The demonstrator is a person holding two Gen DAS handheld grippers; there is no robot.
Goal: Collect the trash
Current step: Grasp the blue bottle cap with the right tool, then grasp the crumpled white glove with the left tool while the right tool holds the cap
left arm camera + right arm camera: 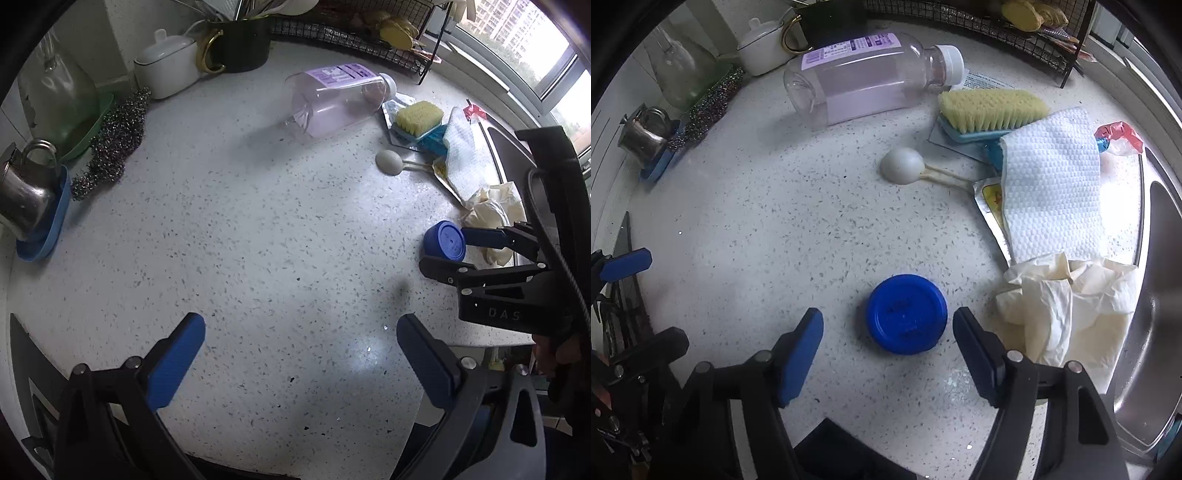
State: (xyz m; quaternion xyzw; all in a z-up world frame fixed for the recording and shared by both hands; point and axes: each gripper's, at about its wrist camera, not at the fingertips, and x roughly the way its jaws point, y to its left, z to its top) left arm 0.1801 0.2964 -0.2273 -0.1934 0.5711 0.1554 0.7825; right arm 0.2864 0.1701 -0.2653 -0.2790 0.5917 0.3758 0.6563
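place: home kitchen | cues: steel sink (1156, 295); speckled countertop (775, 221); scrub brush (990, 110)

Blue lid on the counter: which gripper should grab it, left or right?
Right. The right gripper already straddles the blue lid, jaws open on either side, no contact visible. The left gripper is open over bare counter, well away from the lid.

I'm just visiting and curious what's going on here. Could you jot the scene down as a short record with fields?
Setting: speckled kitchen counter beside a steel sink
Right gripper: open, blue lid between its fingers, untouched
Left gripper: open, over bare counter
Lying nearby: clear bottle on its side, scrub brush, white cloth, crumpled gloves
Likely next: right gripper closes on the lid
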